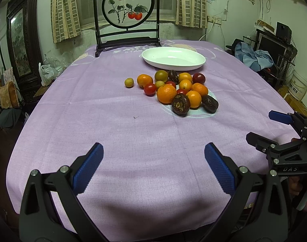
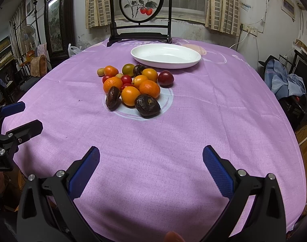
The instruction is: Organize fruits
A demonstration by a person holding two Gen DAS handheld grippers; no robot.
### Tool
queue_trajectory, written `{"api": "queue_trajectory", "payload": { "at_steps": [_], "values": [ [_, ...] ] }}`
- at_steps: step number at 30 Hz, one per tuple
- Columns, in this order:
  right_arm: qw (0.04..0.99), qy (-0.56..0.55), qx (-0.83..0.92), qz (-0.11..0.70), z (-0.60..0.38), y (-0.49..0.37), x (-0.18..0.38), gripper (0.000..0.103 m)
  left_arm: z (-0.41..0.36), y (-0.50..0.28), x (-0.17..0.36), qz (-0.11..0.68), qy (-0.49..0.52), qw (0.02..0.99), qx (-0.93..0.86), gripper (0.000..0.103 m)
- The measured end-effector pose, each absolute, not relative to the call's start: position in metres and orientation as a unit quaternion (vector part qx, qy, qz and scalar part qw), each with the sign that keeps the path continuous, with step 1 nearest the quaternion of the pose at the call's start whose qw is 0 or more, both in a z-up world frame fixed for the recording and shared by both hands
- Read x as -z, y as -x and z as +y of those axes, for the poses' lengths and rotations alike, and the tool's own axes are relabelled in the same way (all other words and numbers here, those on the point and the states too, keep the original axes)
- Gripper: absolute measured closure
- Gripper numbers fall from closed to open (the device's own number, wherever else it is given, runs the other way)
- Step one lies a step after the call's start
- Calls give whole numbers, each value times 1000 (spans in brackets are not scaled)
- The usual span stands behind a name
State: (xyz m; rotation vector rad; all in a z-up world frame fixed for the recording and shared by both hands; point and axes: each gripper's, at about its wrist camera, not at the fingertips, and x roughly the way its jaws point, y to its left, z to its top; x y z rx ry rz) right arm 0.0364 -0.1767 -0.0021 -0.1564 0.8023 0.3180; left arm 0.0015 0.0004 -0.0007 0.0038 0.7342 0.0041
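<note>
A pile of fruit [image 1: 173, 89] [image 2: 133, 86] lies mid-table: several oranges, small red tomatoes, dark wrinkled passion fruits, a green-yellow fruit and a dark red plum [image 2: 165, 78]. One small yellow fruit [image 1: 129, 82] sits apart on the left. Behind the pile stands a white oval dish [image 1: 173, 58] [image 2: 165, 55] with nothing in it. My left gripper [image 1: 153, 151] is open near the table's front edge, well short of the fruit. My right gripper [image 2: 151, 155] is open too, also near the front edge; it shows at the right of the left wrist view [image 1: 260, 127].
A purple cloth [image 1: 133, 131] [image 2: 193, 121] covers the table. A dark-framed round painted screen [image 1: 126, 10] [image 2: 141, 2] stands at the far edge behind the dish. Furniture and clutter line the room on both sides. A fingertip [image 2: 173, 237] shows at the bottom edge.
</note>
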Motion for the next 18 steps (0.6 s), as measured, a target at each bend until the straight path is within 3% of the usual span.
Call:
{"api": "queue_trajectory", "payload": {
  "at_steps": [18],
  "values": [
    [905,75,-153,390,-175,-38,6,1,0,-1,1,359,-3,933,-1,2]
  ]
}}
